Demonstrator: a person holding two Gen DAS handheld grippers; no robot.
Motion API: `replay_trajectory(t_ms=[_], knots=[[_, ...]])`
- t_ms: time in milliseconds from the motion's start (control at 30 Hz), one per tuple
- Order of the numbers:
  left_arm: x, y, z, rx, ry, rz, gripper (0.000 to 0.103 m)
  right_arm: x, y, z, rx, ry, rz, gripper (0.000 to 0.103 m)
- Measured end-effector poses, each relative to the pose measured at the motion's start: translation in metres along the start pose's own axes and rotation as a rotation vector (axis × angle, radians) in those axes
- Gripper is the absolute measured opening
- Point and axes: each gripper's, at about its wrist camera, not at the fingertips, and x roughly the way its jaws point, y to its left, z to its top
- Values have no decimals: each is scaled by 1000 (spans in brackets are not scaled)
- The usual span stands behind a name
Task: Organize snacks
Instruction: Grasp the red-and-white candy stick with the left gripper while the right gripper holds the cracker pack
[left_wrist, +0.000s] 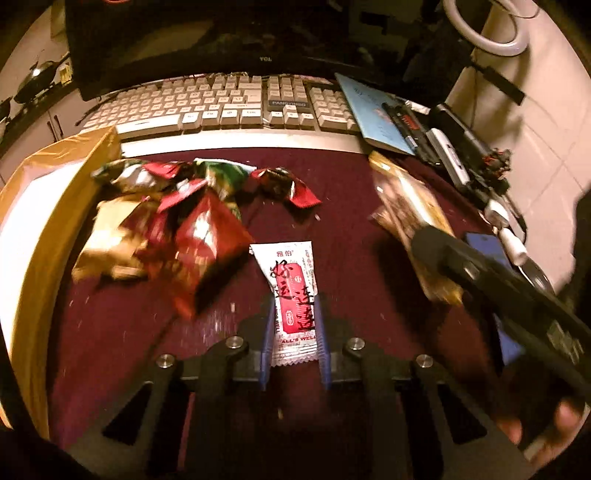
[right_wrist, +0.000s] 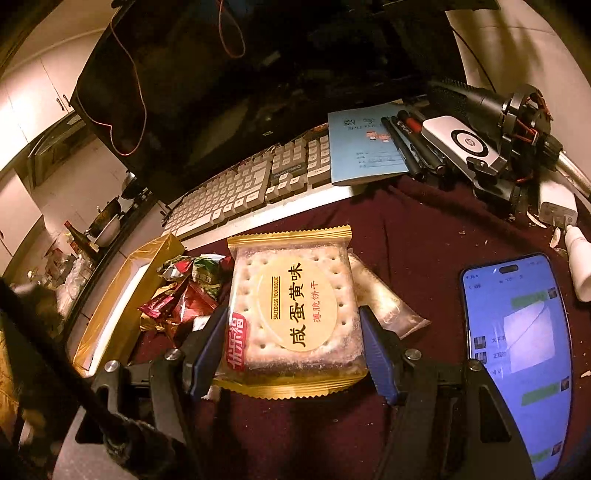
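My left gripper (left_wrist: 293, 314) is shut on a white and red sachet (left_wrist: 291, 291) and holds it over the dark red cloth (left_wrist: 351, 221). A heap of red, green and gold snack packets (left_wrist: 173, 214) lies to its left, next to a gold box (left_wrist: 40, 229). My right gripper (right_wrist: 293, 328) is shut on a gold-edged salted egg yolk biscuit pack (right_wrist: 295, 314); it shows blurred in the left wrist view (left_wrist: 410, 214). Another clear packet (right_wrist: 384, 299) lies under the biscuit pack. The snack heap (right_wrist: 184, 291) and gold box (right_wrist: 122, 295) are to its left.
A keyboard (left_wrist: 229, 103) and dark monitor (left_wrist: 258, 37) stand behind the cloth. A blue notebook (right_wrist: 365, 147), pens (right_wrist: 406, 144) and a black device (right_wrist: 491, 140) are at the back right. A lit phone (right_wrist: 517, 350) and white bottle (right_wrist: 578, 258) lie on the right.
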Motion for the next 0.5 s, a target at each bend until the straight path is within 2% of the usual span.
replay_trajectory(t_ms=[233,367,500], knots=[[-27,-6,-9,-15,-60,20,21,2,7,1,-26,9,-12,69],[-55,10,-7,-51,-125,56,21,2,28,-1,-64,28,35,69],[-88,49,-4,-127,-195,148,21,5,72,1,-147,51,124,69]])
